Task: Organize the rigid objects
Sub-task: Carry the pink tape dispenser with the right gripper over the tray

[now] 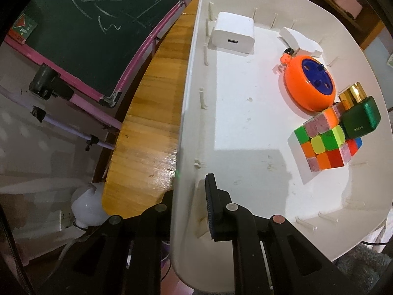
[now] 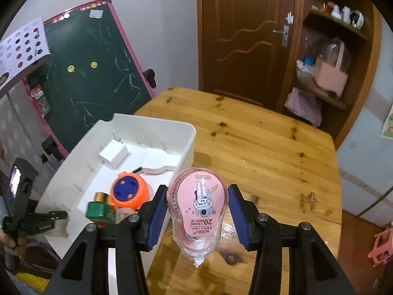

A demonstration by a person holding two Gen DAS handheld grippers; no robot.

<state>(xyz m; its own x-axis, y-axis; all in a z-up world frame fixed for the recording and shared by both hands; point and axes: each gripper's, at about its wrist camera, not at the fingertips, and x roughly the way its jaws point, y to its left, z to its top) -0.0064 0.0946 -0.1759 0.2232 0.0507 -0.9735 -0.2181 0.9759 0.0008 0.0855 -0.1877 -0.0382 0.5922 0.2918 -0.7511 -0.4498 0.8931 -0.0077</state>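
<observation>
Item: correction tape dispenser [image 2: 197,212], pink printed label on a clear plastic shell, teardrop outline, nib end pointing toward the camera. We judge it light, hard and stiff, with smooth rounded flanks that could slide or pivot under a two-point pinch; the shell should bear a moderate squeeze but we would not crush it. Best hold, in our judgement: across the broad upper body, where the sides run nearest to parallel, not on the tapered nib. Location: aloft between the fingers of the right gripper [image 2: 197,209], above the wooden tabletop [image 2: 258,147] just beside the near right wall of the white storage bin [image 2: 189,132], not yet over its floor. Right gripper: clenched on the dispenser across its widest part, the left blue pad [image 2: 157,211] meeting the shell; contact at the right pad is harder to read, a thin gap may show there. Bin: sits at the tabletop's left edge. Contents: white USB charger [image 1: 233,33] in the far left corner, white curved block [image 1: 301,40] along the far wall, orange tape measure [image 1: 308,83], green perfume bottle with gold cap [image 1: 359,118] and Rubik's cube [image 1: 324,142] clustered along the right wall; the floor on the left side is bare. Left gripper [image 1: 186,204]: nearly closed, pinching the bin's near left wall, one finger inside, one outside, which we take as steadying it.
</observation>
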